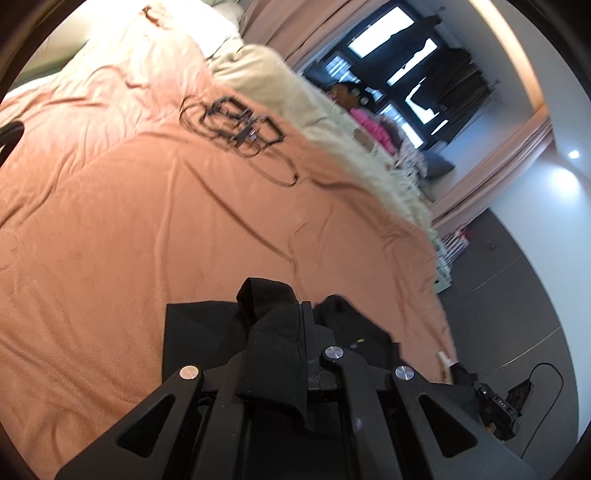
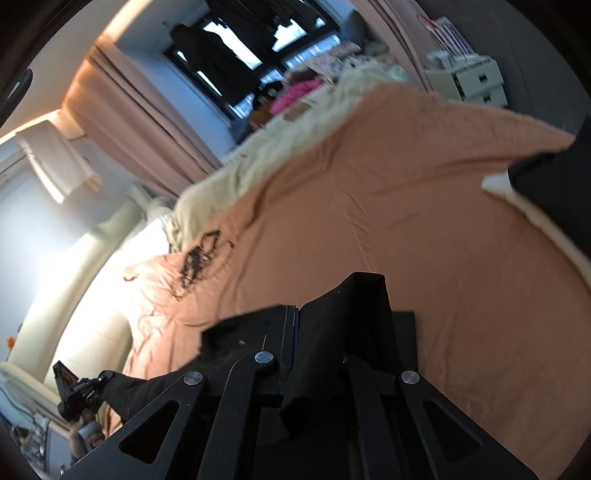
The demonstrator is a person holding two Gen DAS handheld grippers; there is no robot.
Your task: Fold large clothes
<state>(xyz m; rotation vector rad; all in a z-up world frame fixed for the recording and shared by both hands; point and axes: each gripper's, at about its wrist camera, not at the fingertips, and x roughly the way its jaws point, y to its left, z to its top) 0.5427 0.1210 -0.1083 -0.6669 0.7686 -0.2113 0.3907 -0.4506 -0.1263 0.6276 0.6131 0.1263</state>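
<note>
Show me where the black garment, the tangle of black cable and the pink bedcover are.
black garment (image 1: 273, 332), left wrist view, on the fold pinched at the fingers
tangle of black cable (image 1: 240, 123), left wrist view, on its dense middle
pink bedcover (image 2: 424, 240), right wrist view, on a bare part

Bright window (image 1: 384, 33) glare, motion blur, fisheye edges — dark vignette

Black garment (image 1: 273, 332) mostly behind gripper (image 1: 301, 314).
</note>
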